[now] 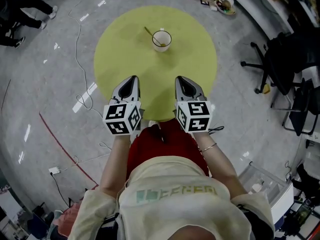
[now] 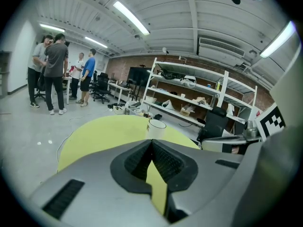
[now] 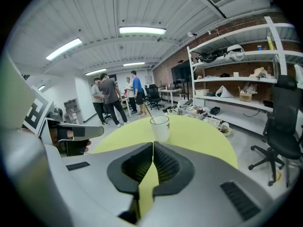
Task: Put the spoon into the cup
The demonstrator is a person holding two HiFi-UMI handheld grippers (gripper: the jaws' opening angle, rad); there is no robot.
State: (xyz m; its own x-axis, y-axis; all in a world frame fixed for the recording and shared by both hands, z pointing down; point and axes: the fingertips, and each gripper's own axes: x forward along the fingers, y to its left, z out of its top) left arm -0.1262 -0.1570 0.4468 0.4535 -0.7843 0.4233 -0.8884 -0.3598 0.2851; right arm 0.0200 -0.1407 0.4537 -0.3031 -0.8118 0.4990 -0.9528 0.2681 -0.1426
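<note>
A round yellow-green table (image 1: 125,49) stands on a grey glossy floor; on its far part sits a small white cup (image 1: 161,40), upright, well apart from both tools. A thin spoon (image 1: 149,32) with a dark handle is already in the cup; its lower end is inside and its handle leans over the rim, up and to the left in the head view. The right gripper view shows the same cup (image 3: 160,127) straight ahead with the spoon handle (image 3: 147,112) slanting out to the left; in the left gripper view the cup (image 2: 156,128) lies ahead and slightly to the right.

The grey left gripper (image 1: 134,78) hangs over the near edge of the table; its ribbed black pads meet at the tips (image 2: 151,141) and nothing is between them. The grey right gripper (image 1: 179,79) hangs beside it, level with it and apart from it; its jaws are likewise closed tip to tip (image 3: 153,144), with only table colour in the gap behind them. Each carries a cube with black-and-white square markers (image 1: 122,118) at its rear.

Several people (image 2: 56,70) stand in the background; white open shelving (image 2: 189,98) with assorted items lines a brick wall; a black office chair (image 1: 280,59) stands to the right of the table; a thin white cable (image 1: 77,44) trails over the floor on the left.
</note>
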